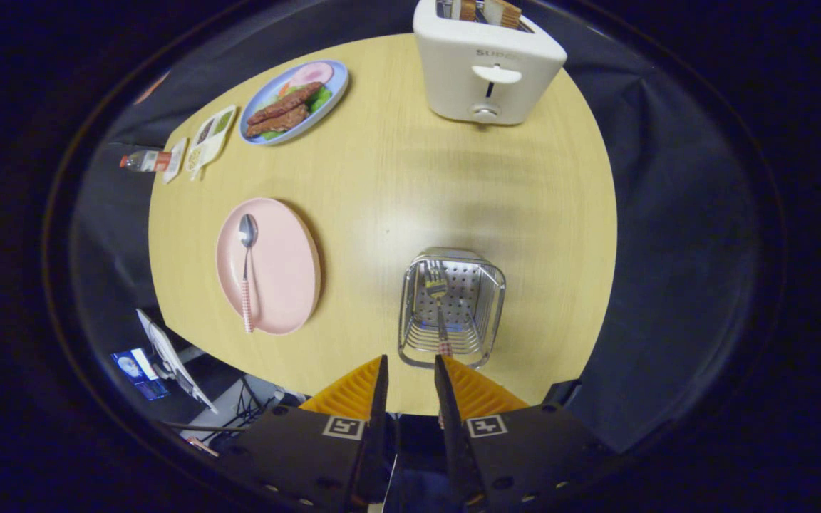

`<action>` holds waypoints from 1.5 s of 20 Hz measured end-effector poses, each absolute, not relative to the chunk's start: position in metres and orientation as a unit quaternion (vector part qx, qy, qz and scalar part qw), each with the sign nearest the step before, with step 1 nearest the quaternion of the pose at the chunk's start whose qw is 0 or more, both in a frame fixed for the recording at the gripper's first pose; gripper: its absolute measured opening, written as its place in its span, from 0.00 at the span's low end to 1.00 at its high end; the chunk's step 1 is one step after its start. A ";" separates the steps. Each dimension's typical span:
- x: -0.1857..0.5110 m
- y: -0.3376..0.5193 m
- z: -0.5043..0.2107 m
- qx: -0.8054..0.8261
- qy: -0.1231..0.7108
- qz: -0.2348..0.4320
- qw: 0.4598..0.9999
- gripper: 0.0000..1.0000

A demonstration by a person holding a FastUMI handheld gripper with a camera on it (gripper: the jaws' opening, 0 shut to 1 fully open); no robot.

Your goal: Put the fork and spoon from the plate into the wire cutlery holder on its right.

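Fingers [410, 370] parted — fork [439, 303] tines pointing away

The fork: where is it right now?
In the gripper view, the fork stands in the wire cutlery holder, just ahead of the open gripper and right of the pink plate, where the spoon lies.

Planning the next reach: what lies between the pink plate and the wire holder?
Only bare tabletop separates the pink plate from the wire holder, seen in the gripper view.

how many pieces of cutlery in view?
2. Spoon lies on the pink plate; fork stands in the wire cutlery holder, just ahead of the open gripper.
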State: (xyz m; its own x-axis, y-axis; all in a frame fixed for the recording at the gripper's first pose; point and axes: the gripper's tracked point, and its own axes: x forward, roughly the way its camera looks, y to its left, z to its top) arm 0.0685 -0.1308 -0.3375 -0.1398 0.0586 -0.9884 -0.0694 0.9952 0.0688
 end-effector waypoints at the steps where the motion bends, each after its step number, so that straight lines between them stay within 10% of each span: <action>1: 0.068 -0.127 -0.333 0.001 0.742 0.044 0.669 0.42; 15: 0.048 -0.055 -0.314 0.039 0.571 -0.007 0.820 0.91; 30: 0.042 0.071 -0.354 -0.004 0.423 0.012 0.906 0.98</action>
State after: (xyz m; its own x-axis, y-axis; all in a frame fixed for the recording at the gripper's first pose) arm 0.0422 0.0705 -0.3543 0.6424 0.0190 -0.7661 -0.0259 0.9997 0.0030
